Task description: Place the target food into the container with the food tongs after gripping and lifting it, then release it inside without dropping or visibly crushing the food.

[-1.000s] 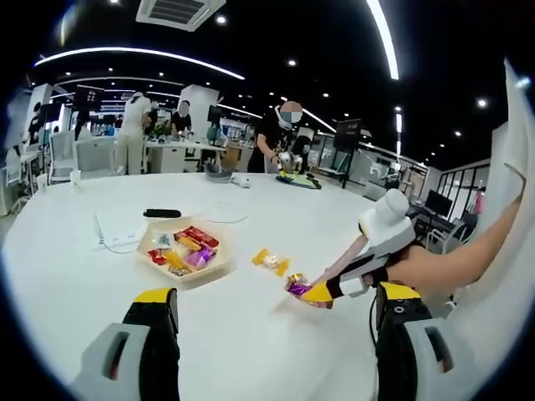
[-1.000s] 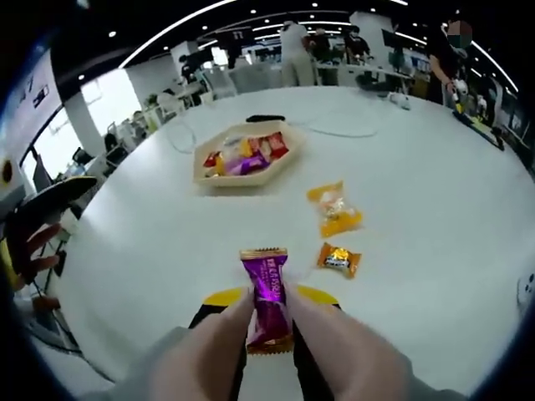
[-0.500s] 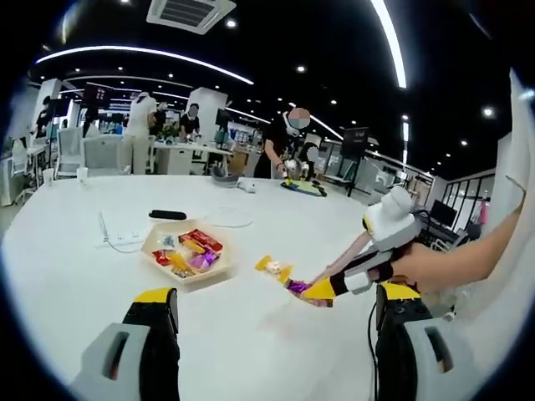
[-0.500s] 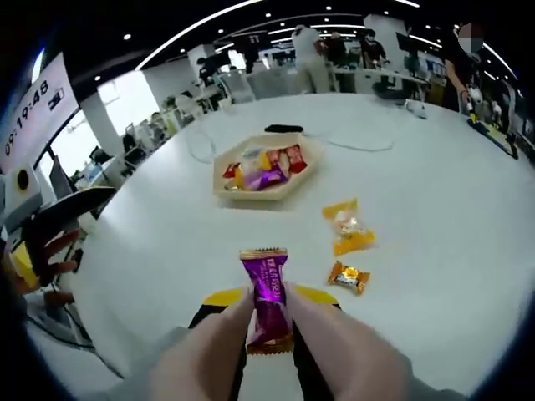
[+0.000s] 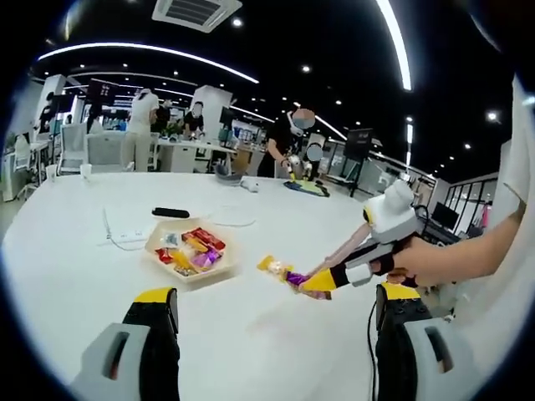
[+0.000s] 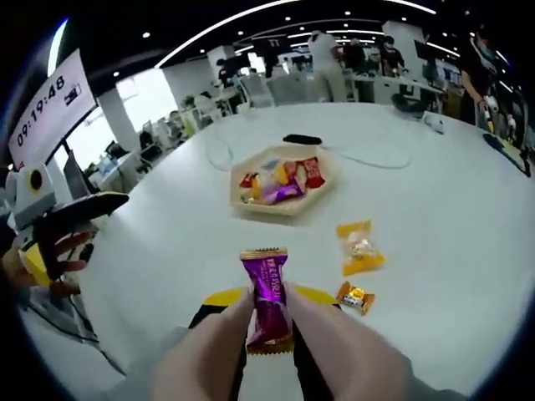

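Observation:
My right gripper is shut on a purple wrapped candy, which stands upright between the two pale tong-like jaws, above the white table. In the left gripper view this right gripper reaches in from the right, held by a hand, with the purple candy at its tip, clear of the table. The beige hexagonal tray with several wrapped sweets lies ahead of it, also seen as the tray at centre left. My left gripper stands wide open with nothing between its jaws.
A yellow packet and a small orange candy lie on the table right of the held candy. A black remote and a white cable lie behind the tray. People work at far tables.
My right gripper has risen from the table with the purple candy and moved a little towards the tray. The left gripper's jaws stay open.

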{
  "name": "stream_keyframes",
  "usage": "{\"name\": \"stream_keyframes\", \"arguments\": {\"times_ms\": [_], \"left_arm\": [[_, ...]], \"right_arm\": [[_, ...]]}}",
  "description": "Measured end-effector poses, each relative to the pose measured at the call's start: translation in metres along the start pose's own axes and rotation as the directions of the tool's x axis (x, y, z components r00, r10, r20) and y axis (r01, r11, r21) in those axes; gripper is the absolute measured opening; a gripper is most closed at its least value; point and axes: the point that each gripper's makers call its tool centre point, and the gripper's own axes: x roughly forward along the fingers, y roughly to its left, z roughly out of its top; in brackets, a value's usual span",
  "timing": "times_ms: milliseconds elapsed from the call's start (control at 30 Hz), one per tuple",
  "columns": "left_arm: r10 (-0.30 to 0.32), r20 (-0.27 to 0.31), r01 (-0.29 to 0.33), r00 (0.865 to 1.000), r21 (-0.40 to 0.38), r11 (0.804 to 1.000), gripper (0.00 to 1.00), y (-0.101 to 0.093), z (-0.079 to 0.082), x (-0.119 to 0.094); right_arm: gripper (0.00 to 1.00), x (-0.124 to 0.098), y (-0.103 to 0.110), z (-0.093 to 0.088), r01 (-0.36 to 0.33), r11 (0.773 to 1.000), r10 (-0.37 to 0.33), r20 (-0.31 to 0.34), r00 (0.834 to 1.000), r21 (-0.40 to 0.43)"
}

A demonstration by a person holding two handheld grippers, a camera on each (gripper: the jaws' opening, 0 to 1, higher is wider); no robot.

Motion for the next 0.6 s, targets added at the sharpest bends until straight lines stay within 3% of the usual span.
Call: {"name": "stream_keyframes", "arguments": {"times_ms": [167,600], "left_arm": [[0.013,0.018,-0.013,1.0,-0.006,1.0,0.99,0.003,0.005,0.0],[0.047,0.015,-0.047,0.999,-0.001,0.999,0.99,0.003,0.001,-0.01]], "right_arm": [[0.2,0.001,-0.003,0.007,-0.005,1.0,0.005,0.005,1.0,-0.006],[0.2,-0.005,-0.005,0.027,-0.013,1.0,0.014,0.039,0.999,-0.025]]}}
